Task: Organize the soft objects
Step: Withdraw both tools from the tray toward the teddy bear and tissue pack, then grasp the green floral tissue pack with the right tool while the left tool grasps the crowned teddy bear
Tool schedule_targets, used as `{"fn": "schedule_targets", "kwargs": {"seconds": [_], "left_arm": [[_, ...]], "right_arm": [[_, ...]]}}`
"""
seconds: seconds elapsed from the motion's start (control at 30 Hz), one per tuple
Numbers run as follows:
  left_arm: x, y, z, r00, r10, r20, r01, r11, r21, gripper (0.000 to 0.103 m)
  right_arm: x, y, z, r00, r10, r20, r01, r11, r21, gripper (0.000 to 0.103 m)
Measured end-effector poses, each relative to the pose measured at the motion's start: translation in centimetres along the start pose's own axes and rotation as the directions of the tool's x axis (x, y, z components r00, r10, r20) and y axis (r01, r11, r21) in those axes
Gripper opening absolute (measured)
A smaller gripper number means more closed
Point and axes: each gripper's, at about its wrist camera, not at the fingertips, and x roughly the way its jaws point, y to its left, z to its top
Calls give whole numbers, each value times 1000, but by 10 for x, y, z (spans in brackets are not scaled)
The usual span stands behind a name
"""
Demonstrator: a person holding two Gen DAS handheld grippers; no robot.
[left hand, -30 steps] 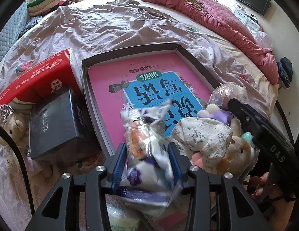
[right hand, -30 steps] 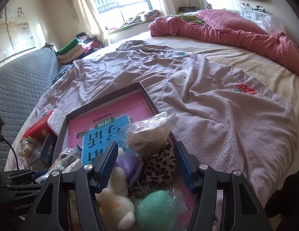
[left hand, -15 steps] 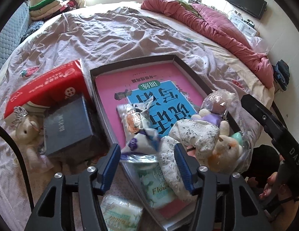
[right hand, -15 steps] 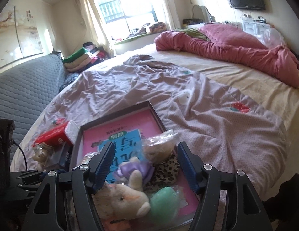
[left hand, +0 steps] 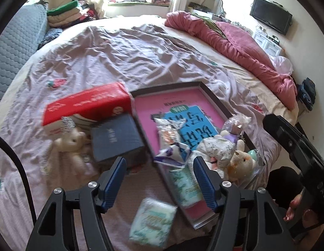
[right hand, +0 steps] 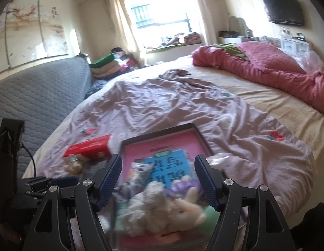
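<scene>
Left wrist view, left gripper (left hand: pixel 159 176) spread wide, empty — tissue pack (left hand: pixel 152 221) below, dark box (left hand: pixel 116 139) beside tray (left hand: pixel 212 98)

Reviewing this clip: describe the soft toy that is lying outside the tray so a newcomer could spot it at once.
Start at the dark-framed tray with the pink book on the lilac bedspread. To its left lies a red carton with a dark blue box in front. The cream teddy bear lies on the bedspread beside that box, alone; the other plush toys are piled in the tray.

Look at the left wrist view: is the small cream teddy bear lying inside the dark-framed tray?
No, the cream teddy bear lies on the bedsheet outside the tray, left of the dark box.
</scene>
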Motion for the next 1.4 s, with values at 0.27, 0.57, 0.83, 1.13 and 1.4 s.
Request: {"fn": "schedule_targets", "kwargs": {"seconds": [0.27, 0.57, 0.83, 1.13, 1.4], "left_arm": [[-28, 38, -5, 998, 60, 27, -59, 997, -43, 67], [-50, 92, -19, 992, 121, 29, -117, 985, -126, 67], [-52, 131, -33, 989, 147, 21, -141, 971, -194, 67], [-29, 143, -43, 995, 95, 6, -91, 971, -221, 67], [-14, 144, -38, 997, 71, 5, -68, 973, -220, 67]], "right_arm": [[-14, 55, -1, 995, 99, -32, -101, 993, -56, 74], [-10, 112, -28, 968, 190, -163, -210, 970, -119, 74], [13, 134, -79, 913, 182, -364, -201, 980, -14, 74], [47, 135, -110, 873, 102, -477, -83, 995, 61, 74], [67, 125, -119, 867, 55, -495, 13, 991, 133, 74]]}}
